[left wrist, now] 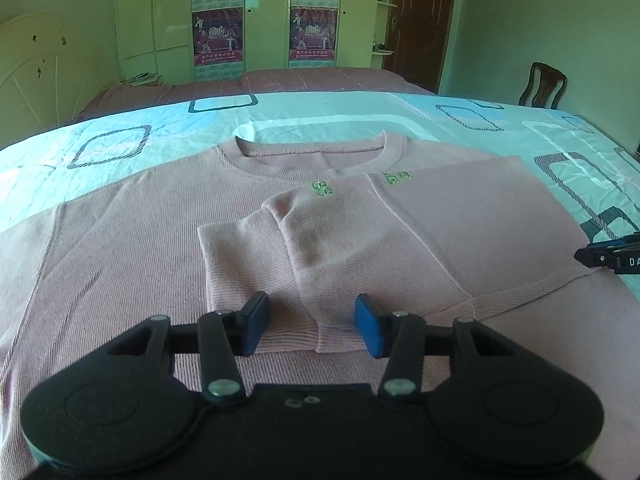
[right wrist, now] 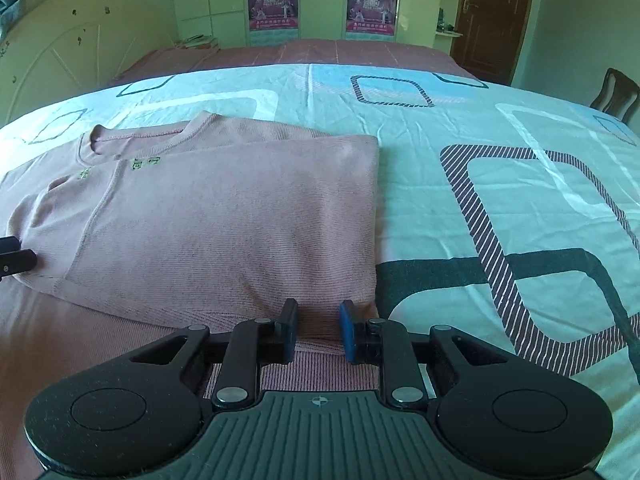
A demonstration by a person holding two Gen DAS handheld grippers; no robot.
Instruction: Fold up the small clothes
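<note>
A bed (right wrist: 460, 128) covered by a pale blue sheet (right wrist: 400, 92) with dark square outlines fills both views; a wardrobe (left wrist: 264, 20) stands beyond it; on the sheet lies a pink sweater (left wrist: 132, 240), its right side and sleeve (left wrist: 340, 240) folded over the chest; the left gripper (left wrist: 312, 326) hangs spread above the sleeve cuff; the right gripper (right wrist: 318, 330) is spread over the sweater's folded edge, gripping nothing.

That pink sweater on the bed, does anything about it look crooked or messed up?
Slightly. The sweater has one side folded over its front, and the sleeve doubled back on it lies bunched and slanted, with a ridge near the green lettering. No damage shows.
</note>
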